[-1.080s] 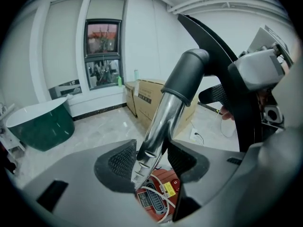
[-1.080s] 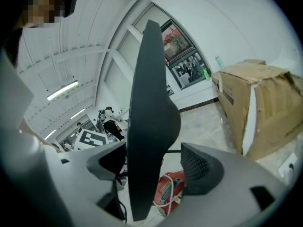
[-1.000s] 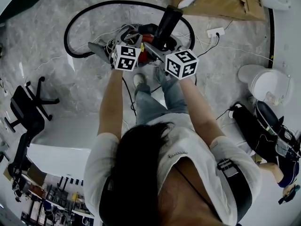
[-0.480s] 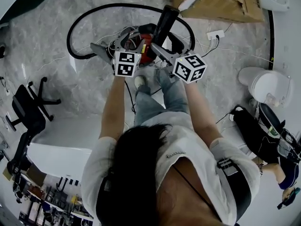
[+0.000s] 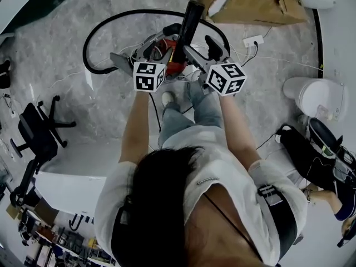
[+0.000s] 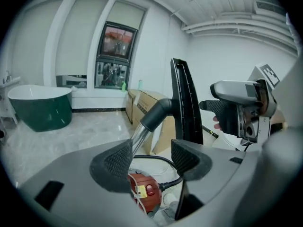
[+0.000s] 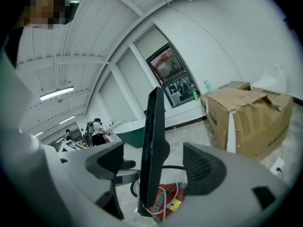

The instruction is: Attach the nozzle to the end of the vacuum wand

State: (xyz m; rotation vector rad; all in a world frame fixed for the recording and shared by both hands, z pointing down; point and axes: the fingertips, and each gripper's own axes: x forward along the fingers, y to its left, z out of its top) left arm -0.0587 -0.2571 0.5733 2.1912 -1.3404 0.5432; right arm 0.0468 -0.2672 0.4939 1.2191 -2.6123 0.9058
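Two grippers are hovering side by side in front of the person, over a grey stone floor (image 5: 67, 15). The left gripper (image 6: 151, 157) has just been opening. Its fingers (image 6: 118, 160) are standing wide apart and pressing on nothing, with the shiny wand (image 6: 138, 137) showing in the gap, close beside the left finger. The wand is slanting up and to the right, and its dark curved end is meeting the lower part of the black nozzle (image 7: 152, 136) — whether the two are fully seated together cannot be told.

The nozzle is standing upright, just beyond the two marker cubes in the head view. It is rising between the fingers (image 7: 203, 167) of the right gripper (image 7: 154, 162), which are also apart — background is showing on both sides of it, so neither pad is pressing on it.

Below both grippers the red vacuum body (image 6: 144, 193) is lying on the floor, with its black hose (image 5: 92, 43) looping out to the left and far side. A cardboard box (image 7: 246, 122) is sitting at the far right, and a green bathtub (image 6: 40, 105) far off to the left.
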